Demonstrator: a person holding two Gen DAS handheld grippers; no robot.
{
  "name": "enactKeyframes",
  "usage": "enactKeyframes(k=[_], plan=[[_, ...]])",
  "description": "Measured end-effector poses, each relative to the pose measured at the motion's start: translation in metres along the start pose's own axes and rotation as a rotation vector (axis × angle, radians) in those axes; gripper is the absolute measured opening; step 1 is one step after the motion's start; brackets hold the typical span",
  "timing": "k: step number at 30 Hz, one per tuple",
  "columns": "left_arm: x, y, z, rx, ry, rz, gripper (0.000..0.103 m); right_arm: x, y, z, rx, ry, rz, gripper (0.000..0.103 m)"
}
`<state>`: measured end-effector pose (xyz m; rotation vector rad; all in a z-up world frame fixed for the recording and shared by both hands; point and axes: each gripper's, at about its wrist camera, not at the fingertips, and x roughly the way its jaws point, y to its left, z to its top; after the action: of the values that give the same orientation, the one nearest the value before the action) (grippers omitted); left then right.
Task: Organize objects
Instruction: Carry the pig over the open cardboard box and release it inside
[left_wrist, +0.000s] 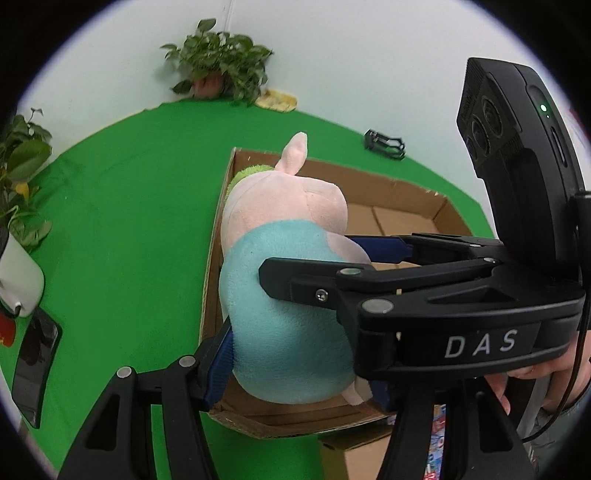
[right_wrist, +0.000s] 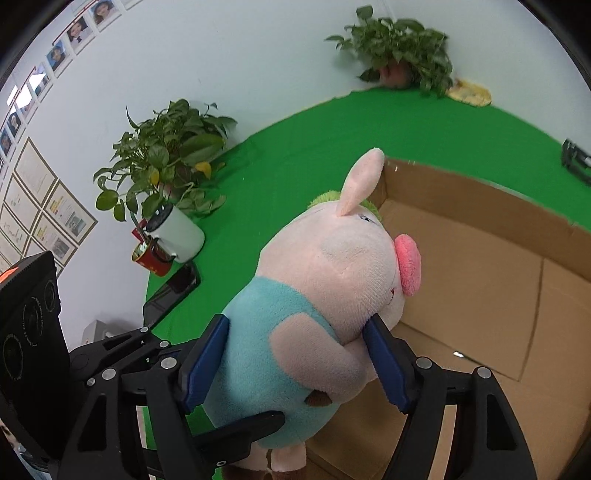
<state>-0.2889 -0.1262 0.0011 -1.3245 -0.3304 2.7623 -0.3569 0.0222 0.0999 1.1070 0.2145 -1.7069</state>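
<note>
Green tabletop (left_wrist: 122, 221) — potted plants (left_wrist: 218, 70) against pale wall (left_wrist: 351, 66) — cardboard box (left_wrist: 399, 192).

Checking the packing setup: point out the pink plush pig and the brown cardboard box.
pink plush pig (right_wrist: 332, 266), right wrist view, on its head.
brown cardboard box (right_wrist: 480, 280), right wrist view, on its inner wall.
</note>
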Motion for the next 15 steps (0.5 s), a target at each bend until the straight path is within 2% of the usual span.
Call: enactKeyframes(k=[5,10,15], plan=[[0.012,0.004,-0.011,-0.005,0.051,0.05,0.061,0.041,-0.011,-0.01,0.005,0.034,0.053,0.072],[0.028,0.008,-0.013,-0.012,0.107,0.085,0.063,0.061,-0.02,-0.019,0.02,0.061,0.088,0.072],[0.031,0.012,-0.009,-0.021,0.105,0.094,0.068,0.066,-0.024,-0.024,0.04,0.067,0.119,0.073]])
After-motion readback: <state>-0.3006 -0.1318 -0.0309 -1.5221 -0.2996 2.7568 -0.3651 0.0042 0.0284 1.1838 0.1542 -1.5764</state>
